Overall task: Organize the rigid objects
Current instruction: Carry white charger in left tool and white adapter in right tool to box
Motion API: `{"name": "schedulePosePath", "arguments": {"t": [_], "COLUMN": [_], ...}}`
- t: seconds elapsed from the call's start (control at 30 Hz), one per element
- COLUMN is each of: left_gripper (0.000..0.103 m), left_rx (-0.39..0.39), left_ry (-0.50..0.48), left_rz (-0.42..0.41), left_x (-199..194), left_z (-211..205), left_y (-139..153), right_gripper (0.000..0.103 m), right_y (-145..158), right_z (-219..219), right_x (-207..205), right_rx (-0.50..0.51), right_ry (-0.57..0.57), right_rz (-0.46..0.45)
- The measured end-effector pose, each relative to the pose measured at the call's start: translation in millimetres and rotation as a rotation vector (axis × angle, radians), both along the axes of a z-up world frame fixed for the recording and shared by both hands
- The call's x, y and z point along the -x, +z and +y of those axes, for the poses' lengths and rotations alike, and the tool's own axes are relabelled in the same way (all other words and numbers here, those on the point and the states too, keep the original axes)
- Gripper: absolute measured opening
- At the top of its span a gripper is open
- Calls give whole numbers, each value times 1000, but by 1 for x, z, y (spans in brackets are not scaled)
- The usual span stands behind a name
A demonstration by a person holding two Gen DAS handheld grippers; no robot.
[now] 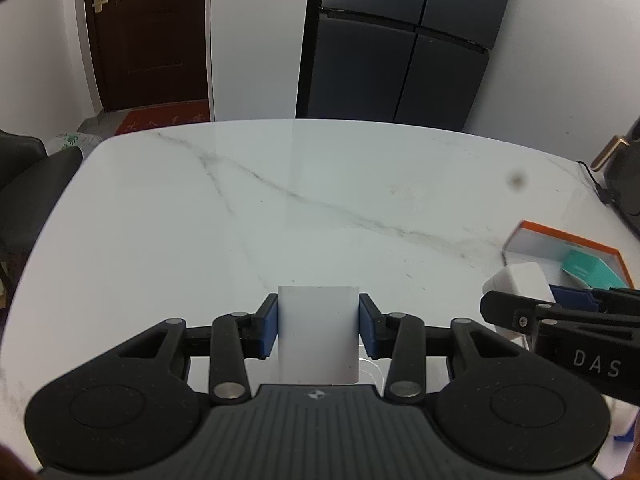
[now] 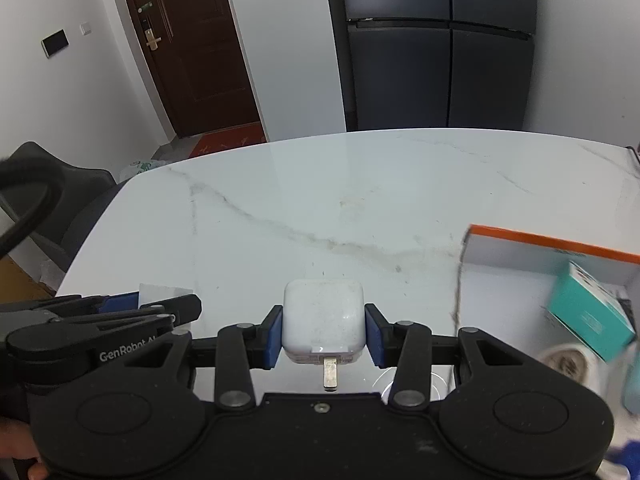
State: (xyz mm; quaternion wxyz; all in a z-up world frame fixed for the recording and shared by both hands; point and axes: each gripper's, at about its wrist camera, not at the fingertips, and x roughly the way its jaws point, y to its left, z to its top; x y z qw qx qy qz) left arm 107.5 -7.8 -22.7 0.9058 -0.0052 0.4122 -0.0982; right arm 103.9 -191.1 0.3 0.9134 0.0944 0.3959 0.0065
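Marble tabletop (image 1: 248, 208) spreads wide and white under both my tools, its grey veins running toward the far edge. Off to my right sits the orange-rimmed box (image 2: 520, 240), open on top, with a teal carton (image 2: 588, 312) lying tilted inside it; I take that box as the place where the rigid things belong.

Next in size are the tools themselves. My left gripper (image 1: 319, 322) is clamped on a plain white block (image 1: 318, 332), its blue pads pressing the two side faces, with the block standing upright between them and held above the table near its front edge. My right gripper (image 2: 324, 330) is closed around a white charger (image 2: 324, 320), pinched across its smooth flanks, its metal prong (image 2: 330, 374) pointing back toward my hand. The charger hangs just left of the box's near corner.

Both pieces look hard and light, so I judge they will not give under the pads. Their glossy plastic is probably slippery, and the charger's rounded corners leave little flat face to bite, so the hold belongs across the middle of the flat sides, as it is now. A tilt could let either slide. I cannot tell what the white block is.
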Motion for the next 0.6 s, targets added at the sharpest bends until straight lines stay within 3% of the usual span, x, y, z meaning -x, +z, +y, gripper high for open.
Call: {"name": "schedulePosePath", "arguments": {"t": [0.6], "left_gripper": [41], "left_rx": [-14], "left_ry": [59], "left_rz": [-32], "left_x": [82], "left_z": [-21], "left_y": [43], "right_gripper": [51], "right_y": [47], "right_z": [-10], "right_x": [98], "right_rx": [40], "right_ry": [-6], "right_rz": [-67]}}
